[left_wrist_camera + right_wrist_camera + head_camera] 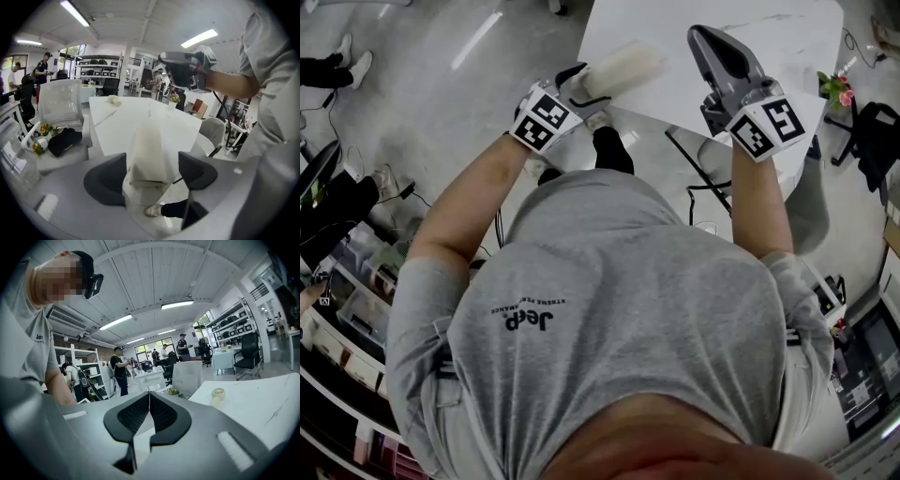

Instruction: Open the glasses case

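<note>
At the white desk's (787, 37) near edge, the left tongs (150, 176) are closing around a cream, oblong, soft glasses case (147, 159), not yet opened; the right tongs (149, 416) hover pressed together, empty.

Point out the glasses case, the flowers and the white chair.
glasses case (147, 154), left gripper view, middle of its cream top.
flowers (840, 94), head view, on the pink bloom.
white chair (61, 103), left gripper view, on its backrest.
</note>
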